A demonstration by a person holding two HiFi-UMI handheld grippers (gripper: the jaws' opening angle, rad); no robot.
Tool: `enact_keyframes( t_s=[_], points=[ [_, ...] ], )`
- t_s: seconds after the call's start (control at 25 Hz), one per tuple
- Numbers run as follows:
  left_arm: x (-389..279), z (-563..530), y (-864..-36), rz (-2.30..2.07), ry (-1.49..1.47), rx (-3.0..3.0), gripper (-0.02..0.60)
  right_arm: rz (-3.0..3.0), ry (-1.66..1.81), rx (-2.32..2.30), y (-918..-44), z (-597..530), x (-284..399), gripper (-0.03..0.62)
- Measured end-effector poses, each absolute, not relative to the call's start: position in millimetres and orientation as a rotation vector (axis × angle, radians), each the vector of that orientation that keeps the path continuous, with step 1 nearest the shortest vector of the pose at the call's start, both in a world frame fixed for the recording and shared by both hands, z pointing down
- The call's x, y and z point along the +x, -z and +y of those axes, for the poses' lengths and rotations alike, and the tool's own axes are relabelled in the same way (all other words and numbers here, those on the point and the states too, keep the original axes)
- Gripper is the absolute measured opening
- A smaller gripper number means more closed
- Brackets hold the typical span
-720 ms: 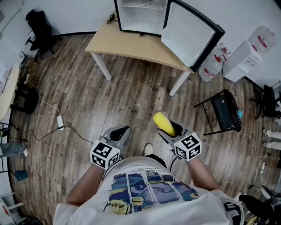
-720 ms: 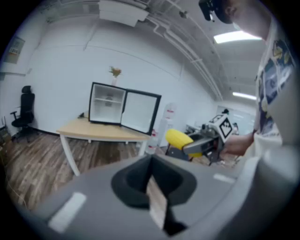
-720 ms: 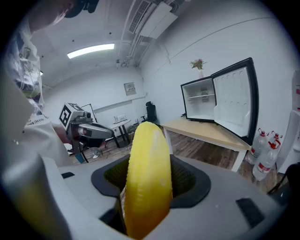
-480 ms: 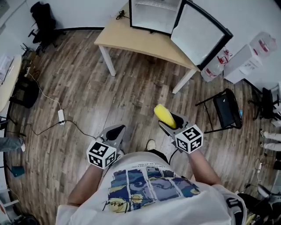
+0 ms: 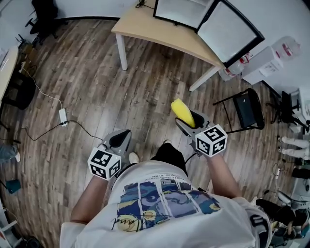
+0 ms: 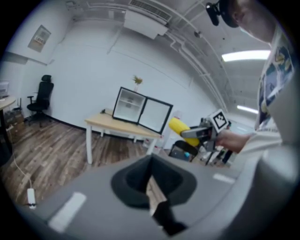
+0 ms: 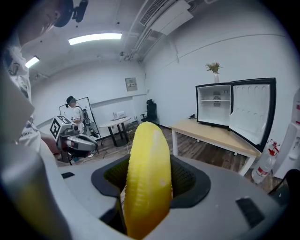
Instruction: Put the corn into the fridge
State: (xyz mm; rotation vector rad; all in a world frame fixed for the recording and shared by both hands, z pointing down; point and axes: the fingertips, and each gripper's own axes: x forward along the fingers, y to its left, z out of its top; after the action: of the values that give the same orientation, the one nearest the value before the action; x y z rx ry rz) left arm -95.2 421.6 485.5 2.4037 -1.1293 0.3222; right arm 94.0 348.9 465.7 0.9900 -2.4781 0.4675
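My right gripper [image 5: 188, 120] is shut on a yellow corn cob [image 5: 182, 112], held at waist height over the wooden floor. In the right gripper view the corn [image 7: 147, 173] stands up between the jaws and fills the middle. The small black fridge [image 5: 183, 10] sits on a light wooden table [image 5: 160, 35] ahead, its door [image 5: 228, 32] swung open to the right. The same fridge [image 7: 214, 105] shows white shelves inside. My left gripper [image 5: 119, 139] hangs lower to the left, shut with nothing in it. Its jaws meet in the left gripper view [image 6: 152, 190].
A black folding chair [image 5: 247, 118] stands right of my path. Water bottles [image 5: 236, 67] and a white box [image 5: 271, 62] lie by the table's right legs. A cable with an adapter [image 5: 63, 116] runs across the floor at left. A person [image 7: 75, 115] sits far behind.
The table and fridge have slid toward the top of the head view. The left gripper has dropped lower and further left. The right gripper keeps the corn in the same grip.
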Motion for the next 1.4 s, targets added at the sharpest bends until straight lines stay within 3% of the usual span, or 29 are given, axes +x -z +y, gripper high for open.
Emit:
enact_keyframes(
  t_s=[0.52,1.0,1.4],
  points=[
    [-88,335,-485,-1.115,-0.333,2.421,0.009,-2.481,-0.493,1.013,-471,261,88,0.249],
    [-8,179,-452,-1.147,-0.398,2.467,0.009,-2.535,-0.429,0.963,-459,110,153,0.249],
    [32,120,-450,-1.072,-0.452,2.488,0.009,-2.551,-0.503,1.007,-471,60,183,0.249]
  ],
)
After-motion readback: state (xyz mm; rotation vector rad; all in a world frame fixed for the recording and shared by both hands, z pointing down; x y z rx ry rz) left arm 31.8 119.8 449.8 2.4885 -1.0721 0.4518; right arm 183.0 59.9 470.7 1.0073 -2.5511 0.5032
